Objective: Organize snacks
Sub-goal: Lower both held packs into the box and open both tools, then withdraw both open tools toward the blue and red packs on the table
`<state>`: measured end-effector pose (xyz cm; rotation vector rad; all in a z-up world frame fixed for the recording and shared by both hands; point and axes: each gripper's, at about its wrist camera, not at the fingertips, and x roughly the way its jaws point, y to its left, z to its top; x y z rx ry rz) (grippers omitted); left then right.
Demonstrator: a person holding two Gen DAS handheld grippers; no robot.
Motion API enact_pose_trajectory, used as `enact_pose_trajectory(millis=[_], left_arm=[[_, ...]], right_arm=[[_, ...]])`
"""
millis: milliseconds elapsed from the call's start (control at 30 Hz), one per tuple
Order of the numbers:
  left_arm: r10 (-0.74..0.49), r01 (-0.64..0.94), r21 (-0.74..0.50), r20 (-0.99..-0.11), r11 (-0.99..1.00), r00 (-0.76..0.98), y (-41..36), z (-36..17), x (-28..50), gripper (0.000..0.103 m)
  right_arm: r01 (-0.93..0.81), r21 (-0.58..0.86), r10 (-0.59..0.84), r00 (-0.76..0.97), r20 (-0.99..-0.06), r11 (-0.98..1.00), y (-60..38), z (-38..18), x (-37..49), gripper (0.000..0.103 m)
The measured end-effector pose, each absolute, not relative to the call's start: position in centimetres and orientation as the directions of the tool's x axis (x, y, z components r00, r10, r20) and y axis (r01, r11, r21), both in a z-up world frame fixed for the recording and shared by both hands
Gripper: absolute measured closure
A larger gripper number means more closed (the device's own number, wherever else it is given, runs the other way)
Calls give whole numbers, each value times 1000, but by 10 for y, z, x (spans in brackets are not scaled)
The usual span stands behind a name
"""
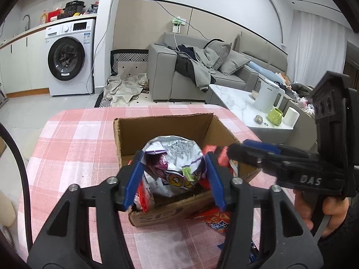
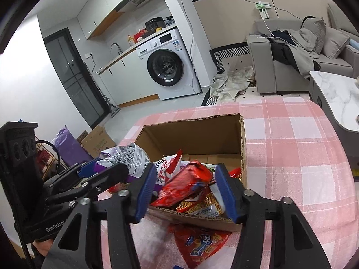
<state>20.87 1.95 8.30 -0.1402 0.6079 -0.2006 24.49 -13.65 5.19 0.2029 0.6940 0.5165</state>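
An open cardboard box [image 1: 161, 125] [image 2: 193, 134] stands on the pink checked tablecloth with several snack bags inside. My left gripper [image 1: 174, 177] is shut on a silver and purple snack bag [image 1: 172, 159] and holds it over the box; the same bag shows in the right wrist view [image 2: 125, 159]. My right gripper [image 2: 187, 192] is open above the box's near edge, with a red snack bag [image 2: 186, 183] between its fingers, not pinched. Another red bag [image 2: 199, 244] [image 1: 215, 219] lies on the cloth outside the box.
The table edge [image 1: 56, 121] drops off to the left. A marble coffee table [image 1: 237, 103] with a white kettle [image 1: 268, 98] and green cup [image 1: 275, 116] stands at the right. A grey sofa [image 1: 179, 76] and washing machine [image 1: 67, 58] are behind.
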Motion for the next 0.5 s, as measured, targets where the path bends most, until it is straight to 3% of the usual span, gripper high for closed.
enact_pose_trajectory(millis=[67,133,233,300,333,367,500], left_arm=[[-215,136,-181,-552,974,806,22,82,207,32],[-207,132,-174,-548,976,810,24,82,203,21],[-198,127,-165,-543,978,816,25,82,195,19],[-185,117,-158,-545,981,817,25,82,188,14],[-178,113,-152,-543,982,821,25,81,184,4],[-174,110,-149,-538,983,825,26,82,178,1],[-166,112,-132,-535,985,828,25,79,159,1]], right_arm=[[-381,333,506,661,-554,863,-141,53,240,30],[-380,330,503,663,-554,864,-147,53,233,15],[-382,327,503,659,-559,864,-156,49,222,4],[-384,317,498,657,-566,867,-159,46,215,1],[-381,310,491,658,-570,871,-161,44,211,1],[-377,308,487,660,-572,873,-163,42,208,1],[-370,306,480,653,-585,877,-172,34,192,1]])
